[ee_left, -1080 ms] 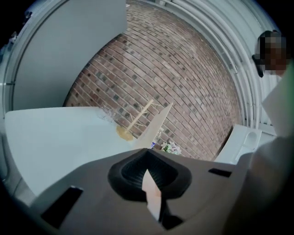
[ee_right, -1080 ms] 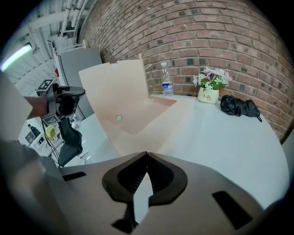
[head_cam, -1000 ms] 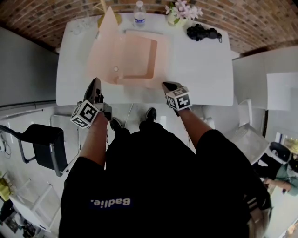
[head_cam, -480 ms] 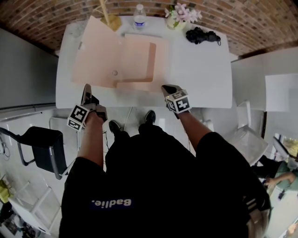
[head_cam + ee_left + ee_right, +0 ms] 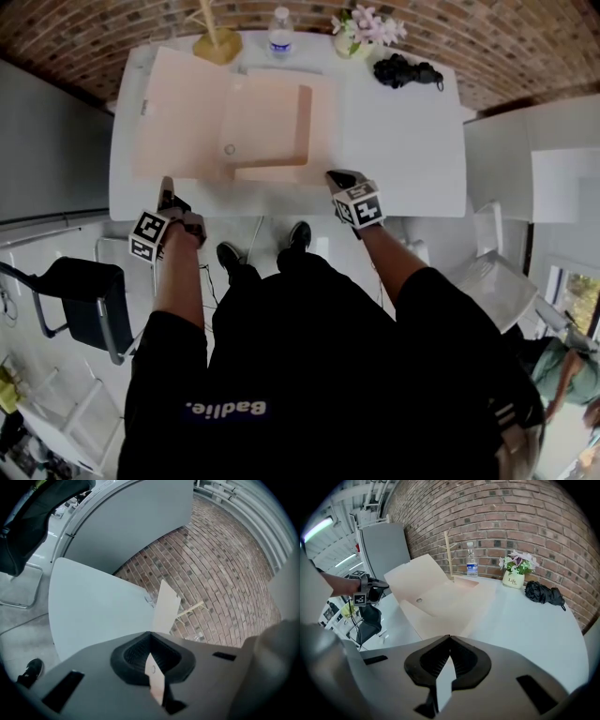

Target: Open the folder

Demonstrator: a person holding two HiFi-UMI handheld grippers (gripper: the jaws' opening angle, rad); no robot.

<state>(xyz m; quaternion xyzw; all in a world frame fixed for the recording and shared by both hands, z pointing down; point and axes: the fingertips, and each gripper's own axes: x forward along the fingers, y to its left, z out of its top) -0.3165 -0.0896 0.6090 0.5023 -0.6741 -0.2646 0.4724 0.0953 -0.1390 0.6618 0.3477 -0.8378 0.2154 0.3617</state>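
We see the left hand-held gripper (image 5: 150, 633) with its jaws fully together, pinching the near outer edge of the front cover (image 5: 178, 112) of the peach folder (image 5: 272, 117). The thin sheet runs out from between the jaw tips. The cover is swung wide open to the left of the folder's back half and slants a little upward rather than lying quite flat.

The right hand-held gripper (image 5: 449, 636) also has its jaws pressed together, with nothing between them. Its tip sits at the folder's near right corner, and we cannot tell whether it presses on the card.

The folder lies open on the left half of a white worktop (image 5: 403, 141), its spine running away from us and a small round hole near the fold.

Along the far edge:
- Behind the cover stands a yellow wooden stand (image 5: 216, 37).
- Behind the folder's middle is a clear water bottle (image 5: 280, 30).
- Further right is a pot of pink flowers (image 5: 361, 28).
- Beyond that is a black bundle (image 5: 408, 67), which looks like a folded umbrella.

A brick wall (image 5: 520, 522) rises behind them. On the floor, near and left of the folder, stands a black chair (image 5: 89, 295).
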